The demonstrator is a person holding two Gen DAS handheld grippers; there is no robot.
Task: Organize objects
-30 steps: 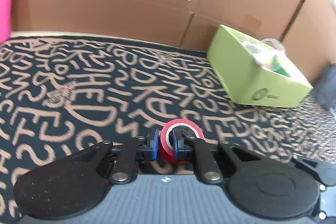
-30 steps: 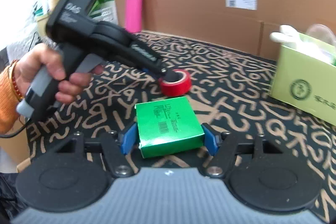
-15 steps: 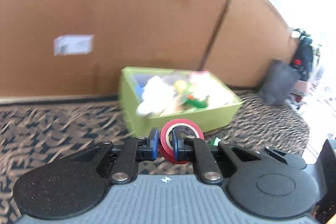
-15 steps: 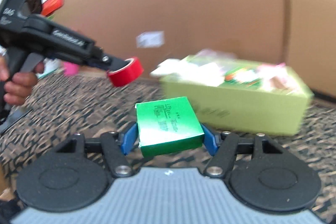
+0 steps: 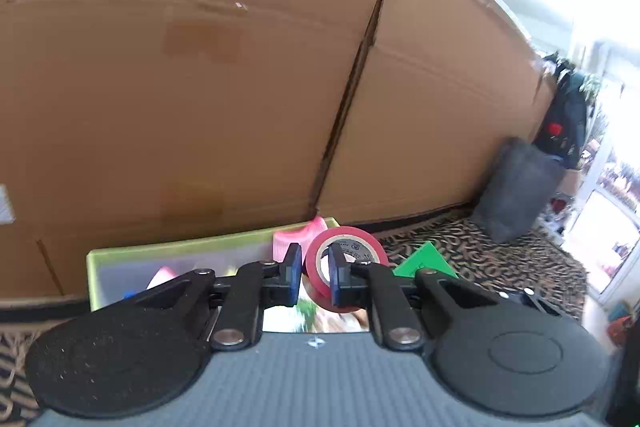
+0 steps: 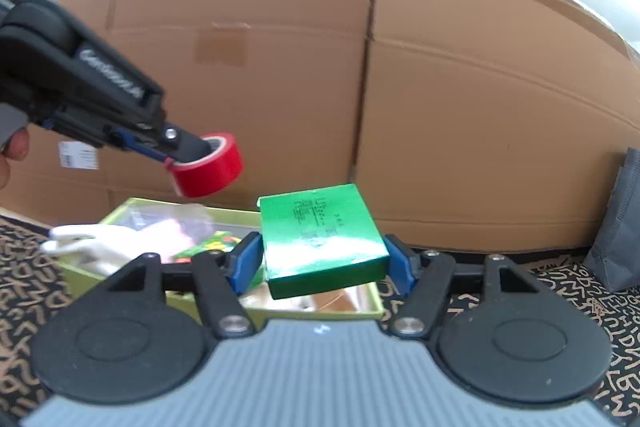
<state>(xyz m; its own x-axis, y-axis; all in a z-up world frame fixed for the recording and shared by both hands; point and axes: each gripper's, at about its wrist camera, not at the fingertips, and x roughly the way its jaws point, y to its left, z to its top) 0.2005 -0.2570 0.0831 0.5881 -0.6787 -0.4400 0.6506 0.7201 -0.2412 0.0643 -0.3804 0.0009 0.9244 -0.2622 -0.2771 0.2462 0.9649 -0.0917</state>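
Clamping red tape point(image 5: 346, 269), left gripper point(image 5: 314, 273); right gripper point(image 6: 320, 261) clamps green box point(image 6: 322, 239); letter-patterned cloth point(image 6: 576, 291), cardboard point(image 6: 460, 107) behind, possibly wall.

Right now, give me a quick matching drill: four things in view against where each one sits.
Things:
1. red tape roll
2. green flat box
3. white glove
4. grey bag

Places:
A. against the cardboard wall, far right
B. draped over the lime bin rim
C. in the left gripper
D. in the right gripper

Pairs: 1-C, 2-D, 3-B, 4-A

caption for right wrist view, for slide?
Right tool grips green box; left tool carries red tape above lime bin.
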